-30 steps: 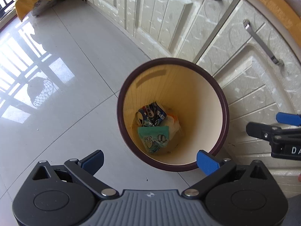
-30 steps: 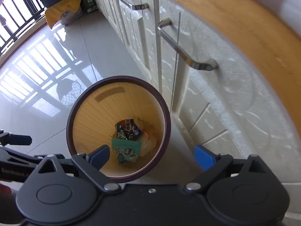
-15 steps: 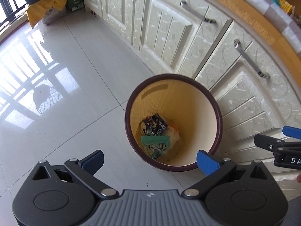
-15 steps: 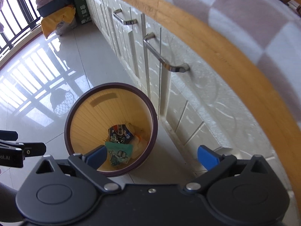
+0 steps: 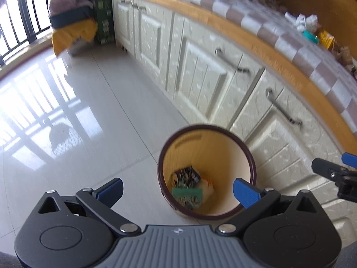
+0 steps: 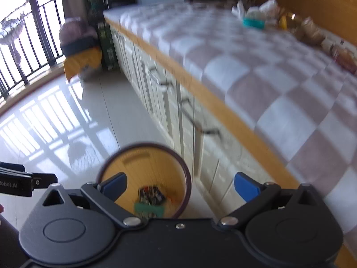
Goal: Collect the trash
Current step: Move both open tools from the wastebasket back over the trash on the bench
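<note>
While both the left hand-held gripper [image 5: 177, 189] and the right hand-held gripper [image 6: 180, 185] hung released and empty above the round maroon-rimmed yellow waste bin [image 5: 227, 156] on the floor by the cream cabinets [image 5: 200, 76], the remaining crumpled white paper and wrapper litter [image 6: 256, 14] lay well apart at the checked tabletop's [image 6: 234, 71] far end. Blur in both views suggested fast motion, so a hurried reach risked misjudging the grab, scattering light scraps or clipping the wooden tabletop edge [image 6: 223, 111].

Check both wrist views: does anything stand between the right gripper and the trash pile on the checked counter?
Nothing visible does. The right gripper is open and empty; bare checked counter lies between it and the trash pile.
</note>
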Demonstrator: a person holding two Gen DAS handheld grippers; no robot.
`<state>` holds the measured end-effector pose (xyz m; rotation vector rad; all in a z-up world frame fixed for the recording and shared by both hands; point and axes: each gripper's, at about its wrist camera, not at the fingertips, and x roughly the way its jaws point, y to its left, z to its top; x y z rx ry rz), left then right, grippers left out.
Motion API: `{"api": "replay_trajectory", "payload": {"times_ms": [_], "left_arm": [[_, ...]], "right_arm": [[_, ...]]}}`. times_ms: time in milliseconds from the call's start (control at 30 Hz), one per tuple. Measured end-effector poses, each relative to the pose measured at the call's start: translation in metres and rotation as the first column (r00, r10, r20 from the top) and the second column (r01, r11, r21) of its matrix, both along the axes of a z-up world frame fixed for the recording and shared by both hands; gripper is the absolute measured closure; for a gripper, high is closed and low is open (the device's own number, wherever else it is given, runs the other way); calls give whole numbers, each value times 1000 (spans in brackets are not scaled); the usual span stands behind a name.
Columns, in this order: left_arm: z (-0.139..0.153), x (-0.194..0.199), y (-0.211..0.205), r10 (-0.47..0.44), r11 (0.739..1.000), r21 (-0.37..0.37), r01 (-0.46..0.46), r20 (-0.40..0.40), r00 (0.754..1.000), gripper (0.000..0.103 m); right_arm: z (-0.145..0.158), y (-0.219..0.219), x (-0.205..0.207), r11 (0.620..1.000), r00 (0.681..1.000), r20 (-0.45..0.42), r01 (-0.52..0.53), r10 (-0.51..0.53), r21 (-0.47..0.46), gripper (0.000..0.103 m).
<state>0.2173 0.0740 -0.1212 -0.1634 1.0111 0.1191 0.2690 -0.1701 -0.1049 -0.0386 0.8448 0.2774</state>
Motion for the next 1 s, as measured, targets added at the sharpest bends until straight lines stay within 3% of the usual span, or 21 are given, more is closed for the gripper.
{"api": "replay_trajectory", "payload": {"times_ms": [300, 500, 767, 1000], "left_arm": [[43, -16, -7, 30, 997, 67, -45, 207, 978, 0], [69, -18, -16, 28, 998, 49, -45, 307, 951, 0], [112, -8, -44, -18, 999, 43, -1, 435, 900, 0], [152, 18, -82, -109, 993, 93, 69, 543, 833, 0]], "right_arm": [[40, -10, -19, 998, 979, 202, -16, 4, 59, 0], [69, -23, -30, 997, 950, 312, 2, -25, 75, 0], [119, -51, -30, 996, 893, 442, 64, -84, 61, 0], [158, -79, -8, 983, 829, 529, 167, -179, 72, 0]]}}
